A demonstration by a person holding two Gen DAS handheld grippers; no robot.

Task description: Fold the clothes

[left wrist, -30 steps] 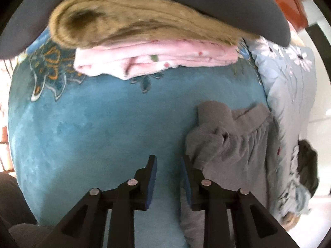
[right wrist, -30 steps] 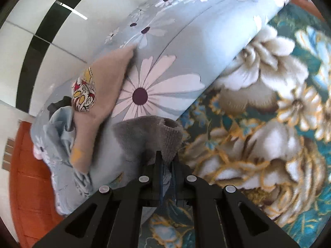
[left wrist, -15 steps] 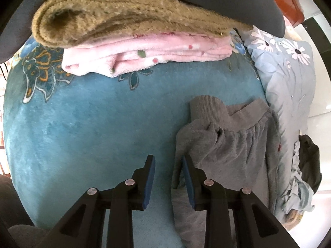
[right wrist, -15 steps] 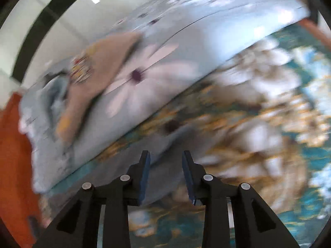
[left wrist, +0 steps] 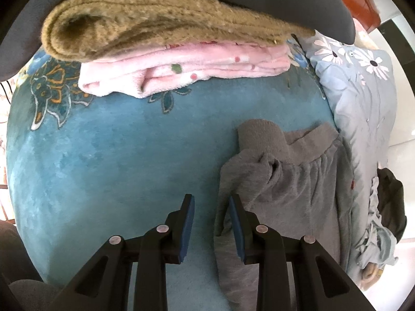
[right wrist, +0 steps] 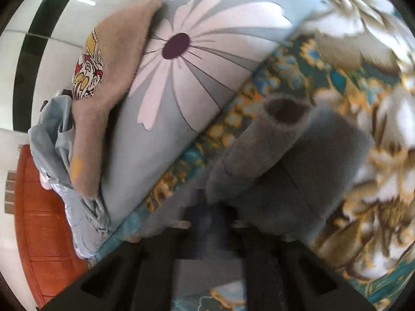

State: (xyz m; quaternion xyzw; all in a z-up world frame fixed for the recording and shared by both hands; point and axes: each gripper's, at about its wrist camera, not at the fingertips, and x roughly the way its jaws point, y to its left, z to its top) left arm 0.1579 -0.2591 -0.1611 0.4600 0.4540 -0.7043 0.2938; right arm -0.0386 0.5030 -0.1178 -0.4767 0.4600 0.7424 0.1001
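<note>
The grey fleece trousers [left wrist: 293, 186] lie crumpled on my teal floral blanket [left wrist: 116, 160]. My right claw [right wrist: 214, 220], open half a second ago, has just snapped shut on their cloth beside the ribbed cuff [right wrist: 282, 114]. My left claw [left wrist: 211, 212] stays partly open, gripping nothing, at the trousers' edge.

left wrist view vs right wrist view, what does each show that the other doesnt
Only the left wrist view: a folded pile, a tan blanket on a pink one, and the left gripper open over the teal blanket.

Only the right wrist view: a beige garment with a cartoon print, an orange cabinet, and the blurred right gripper, just closed on the grey cloth.

Both: the grey sweatpants and the daisy-print duvet.
</note>
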